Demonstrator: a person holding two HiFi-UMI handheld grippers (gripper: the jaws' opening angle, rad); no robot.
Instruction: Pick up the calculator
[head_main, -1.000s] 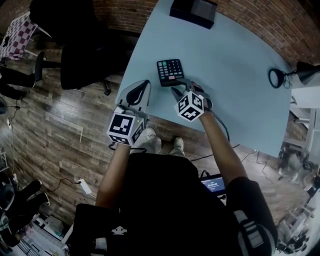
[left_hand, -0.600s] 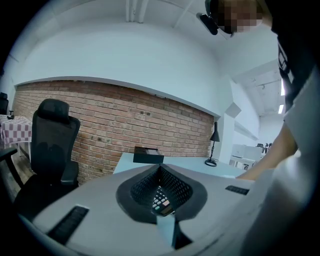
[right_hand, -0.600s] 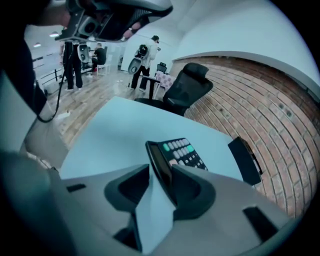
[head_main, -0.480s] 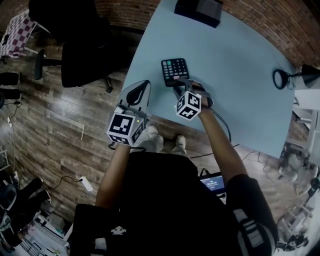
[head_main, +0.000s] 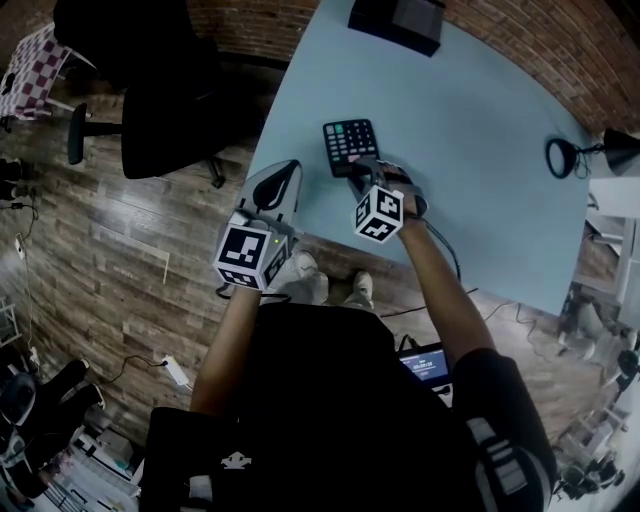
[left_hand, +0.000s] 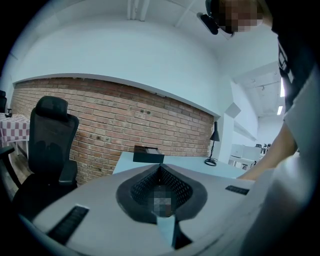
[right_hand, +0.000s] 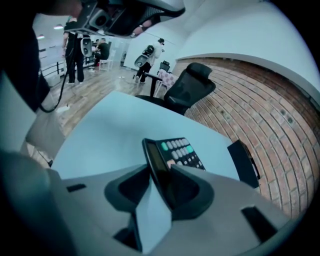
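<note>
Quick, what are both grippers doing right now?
Left gripper: closed, holding nothing.
Right gripper: closed on the calculator.

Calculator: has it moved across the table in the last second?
No. In the head view the calculator keeps the same offset from the black box at the table's far edge.
</note>
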